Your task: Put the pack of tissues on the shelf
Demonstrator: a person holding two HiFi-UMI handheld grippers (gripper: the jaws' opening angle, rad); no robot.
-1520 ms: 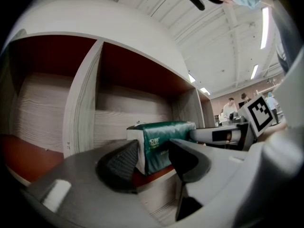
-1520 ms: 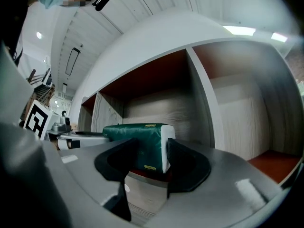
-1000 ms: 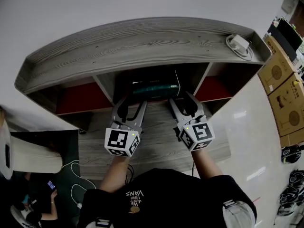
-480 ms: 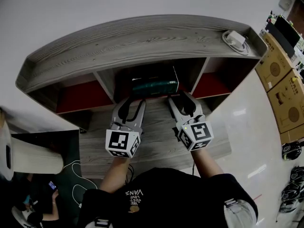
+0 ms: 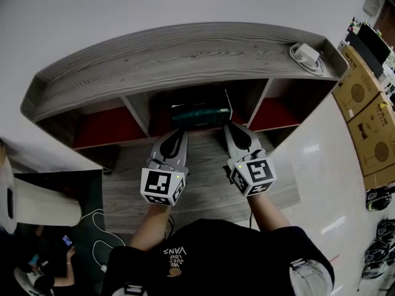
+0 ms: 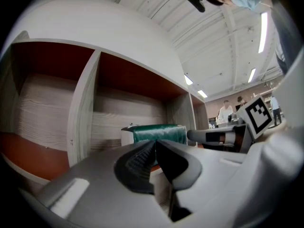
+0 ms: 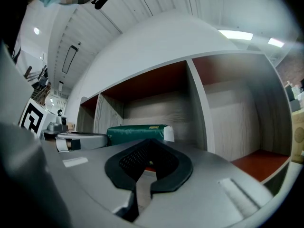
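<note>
The pack of tissues (image 5: 202, 115), dark green with a white end, lies in the middle compartment of the grey wooden shelf (image 5: 185, 54). Both grippers hover just in front of that compartment, apart from the pack. My left gripper (image 5: 175, 134) is closing, its tips together with nothing between them. The right gripper (image 5: 235, 128) is shut and empty. In the left gripper view the pack (image 6: 159, 132) sits beyond the meeting jaws (image 6: 155, 141). The right gripper view shows the pack (image 7: 135, 133) behind its shut jaws (image 7: 149, 141).
Side compartments with red floors (image 5: 108, 127) (image 5: 278, 113) flank the middle one. A white charger with coiled cable (image 5: 307, 57) rests on the shelf top at the right. Cardboard boxes (image 5: 364, 116) stand to the right, a white cylinder (image 5: 37, 205) to the left.
Both grippers stood open beside the pack; now both have shut on nothing. The pack stays in the middle compartment.
</note>
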